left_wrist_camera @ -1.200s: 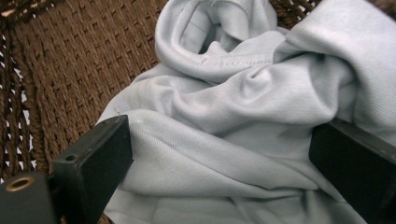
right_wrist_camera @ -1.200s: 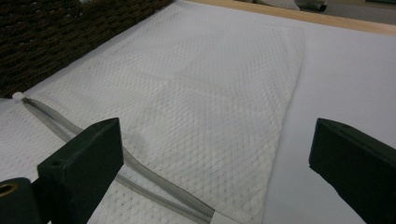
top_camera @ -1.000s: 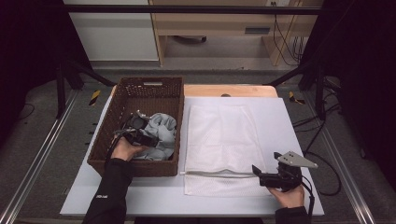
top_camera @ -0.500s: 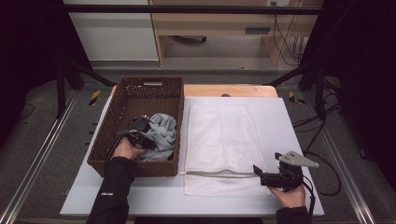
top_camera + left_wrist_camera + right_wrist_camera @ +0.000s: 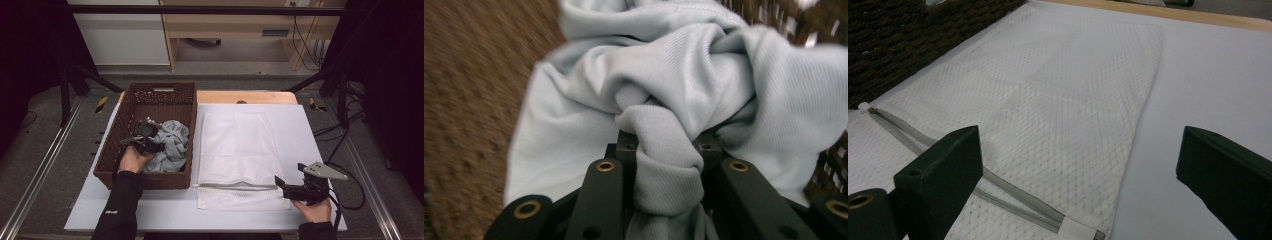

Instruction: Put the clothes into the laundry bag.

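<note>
A pale blue-grey garment (image 5: 172, 144) lies bunched in the brown wicker basket (image 5: 160, 92) at the table's left. My left gripper (image 5: 150, 142) is inside the basket, shut on a twisted fold of the garment (image 5: 666, 165). A white mesh laundry bag (image 5: 239, 150) lies flat on the table's middle, its grey zipper (image 5: 235, 186) running along the near end. My right gripper (image 5: 280, 186) rests at the zipper's right end, near the bag's right corner, open. In the right gripper view its jaws stand wide apart over the bag (image 5: 1048, 110) with the zipper (image 5: 998, 197) between them.
The white table top (image 5: 305, 130) has bare room right of the bag. A wooden board (image 5: 250, 96) lies along the far edge. Metal rails run along both sides of the table, and cables trail on the floor at the right.
My left hand and gripper have shifted slightly toward the near side of the basket, with the garment bunching. My right gripper has stayed in place.
</note>
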Tool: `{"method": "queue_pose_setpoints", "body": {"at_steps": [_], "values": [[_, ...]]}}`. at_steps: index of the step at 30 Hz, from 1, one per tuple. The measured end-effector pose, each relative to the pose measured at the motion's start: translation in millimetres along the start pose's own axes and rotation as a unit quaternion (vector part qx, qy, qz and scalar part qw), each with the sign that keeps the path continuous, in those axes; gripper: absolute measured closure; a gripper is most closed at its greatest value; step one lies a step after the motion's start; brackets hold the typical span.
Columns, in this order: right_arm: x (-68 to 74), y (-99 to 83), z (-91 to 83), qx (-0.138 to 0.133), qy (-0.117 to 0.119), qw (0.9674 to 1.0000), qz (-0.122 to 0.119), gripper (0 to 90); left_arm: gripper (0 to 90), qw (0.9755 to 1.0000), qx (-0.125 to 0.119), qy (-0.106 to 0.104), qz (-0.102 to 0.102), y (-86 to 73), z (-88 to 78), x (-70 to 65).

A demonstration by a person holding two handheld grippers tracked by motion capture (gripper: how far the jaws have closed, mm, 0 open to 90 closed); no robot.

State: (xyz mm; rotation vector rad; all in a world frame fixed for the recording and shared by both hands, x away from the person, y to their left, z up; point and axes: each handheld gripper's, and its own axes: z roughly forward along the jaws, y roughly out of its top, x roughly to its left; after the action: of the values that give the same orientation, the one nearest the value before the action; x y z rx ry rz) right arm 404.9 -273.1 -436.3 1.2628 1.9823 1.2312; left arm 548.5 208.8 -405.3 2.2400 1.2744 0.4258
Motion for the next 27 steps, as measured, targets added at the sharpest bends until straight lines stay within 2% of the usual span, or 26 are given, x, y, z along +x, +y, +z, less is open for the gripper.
{"method": "queue_pose_setpoints", "body": {"at_steps": [2, 3, 4, 5, 6, 7, 8, 9, 10, 11, 12, 13, 14, 16, 17, 18, 20, 22, 23, 24, 26, 27], "values": [[0.3, 0.1, -0.1, 0.000, 0.002, 1.0000, 0.000, 5.6, 72.2, 0.9990, -0.041, 0.017, -0.001, -0.5, -10.1, 0.5], [0.5, 0.1, 0.1, -0.001, 0.002, 1.0000, 0.000, 5.7, 72.3, 0.9983, -0.054, 0.023, 0.000, -0.9, -12.7, -0.1], [0.6, 0.2, 0.2, -0.001, 0.003, 1.0000, -0.001, 5.9, 72.3, 0.9983, -0.054, 0.023, 0.000, -0.9, -12.7, -0.1], [0.6, 0.2, 0.2, -0.001, 0.003, 1.0000, -0.001, 5.9, 72.3, 0.9974, -0.066, 0.028, 0.005, -1.3, -16.0, -0.7], [1.0, 0.4, -0.1, 0.000, 0.004, 1.0000, -0.002, 6.1, 72.4, 0.9944, -0.097, 0.040, 0.011, -2.7, -22.4, -2.8], [0.9, 0.6, -0.3, -0.002, 0.004, 1.0000, -0.004, 6.2, 72.4, 0.9944, -0.097, 0.040, 0.011, -2.7, -22.4, -2.8], [1.1, 0.8, -0.6, -0.002, 0.004, 1.0000, -0.002, 6.2, 72.4, 0.9904, -0.129, 0.047, 0.012, -4.6, -29.0, -3.4], [1.3, 0.9, -1.0, -0.002, 0.005, 1.0000, -0.001, 6.3, 72.5, 0.9880, -0.146, 0.048, 0.008, -5.6, -32.6, -3.0], [1.2, 1.0, -1.2, -0.003, 0.005, 1.0000, -0.001, 6.4, 72.6, 0.9880, -0.146, 0.048, 0.008, -5.6, -32.6, -3.0], [1.1, 1.2, -1.5, -0.004, 0.005, 1.0000, -0.001, 6.4, 72.7, 0.9831, -0.177, 0.046, -0.002, -6.4, -40.0, -1.1], [1.1, 1.3, -1.7, -0.005, 0.005, 1.0000, 0.000, 6.4, 72.9, 0.9799, -0.193, 0.050, -0.008, -6.8, -43.9, -0.9], [1.1, 1.3, -1.7, -0.005, 0.005, 1.0000, 0.000, 6.4, 73.0, 0.9799, -0.193, 0.050, -0.008, -6.8, -43.9, -0.9], [1.3, 1.4, -1.9, -0.006, 0.005, 1.0000, -0.002, 6.5, 73.1, 0.9742, -0.219, 0.052, -0.013, -7.1, -51.8, -0.4], [1.5, 1.6, -1.7, -0.006, 0.004, 1.0000, -0.002, 6.5, 73.2, 0.9678, -0.244, 0.058, -0.013, -6.8, -60.5, -1.8], [1.5, 1.6, -1.7, -0.006, 0.004, 1.0000, -0.002, 6.5, 73.2, 0.9678, -0.244, 0.058, -0.013, -6.8, -60.5, -1.8], [1.8, 1.5, -1.5, -0.006, 0.005, 1.0000, -0.002, 6.6, 73.3, 0.9598, -0.273, 0.062, -0.016, -6.1, -70.6, -2.5], [1.9, 1.5, -1.6, -0.006, 0.007, 1.0000, -0.003, 6.6, 73.5, 0.9504, -0.302, 0.071, -0.018, -5.0, -81.2, -4.0], [1.8, 1.6, -1.7, -0.007, 0.007, 1.0000, -0.002, 6.6, 73.6, 0.9433, -0.323, 0.075, -0.017, -2.7, -91.5, -5.7], [1.8, 1.6, -1.7, -0.007, 0.007, 1.0000, -0.002, 6.6, 73.6, 0.9433, -0.323, 0.075, -0.017, -2.7, -91.5, -5.7], [1.7, 1.6, -1.8, -0.007, 0.007, 1.0000, -0.002, 6.6, 73.6, 0.9359, -0.343, 0.079, -0.015, 0.1, -101.4, -8.1], [1.5, 1.5, -1.9, -0.007, 0.007, 1.0000, -0.002, 6.7, 73.7, 0.9280, -0.362, 0.086, -0.011, 2.5, -110.9, -10.7], [1.5, 1.5, -1.9, -0.007, 0.007, 1.0000, -0.002, 6.7, 73.7, 0.9280, -0.362, 0.086, -0.011, 2.5, -110.9, -10.7]]}}
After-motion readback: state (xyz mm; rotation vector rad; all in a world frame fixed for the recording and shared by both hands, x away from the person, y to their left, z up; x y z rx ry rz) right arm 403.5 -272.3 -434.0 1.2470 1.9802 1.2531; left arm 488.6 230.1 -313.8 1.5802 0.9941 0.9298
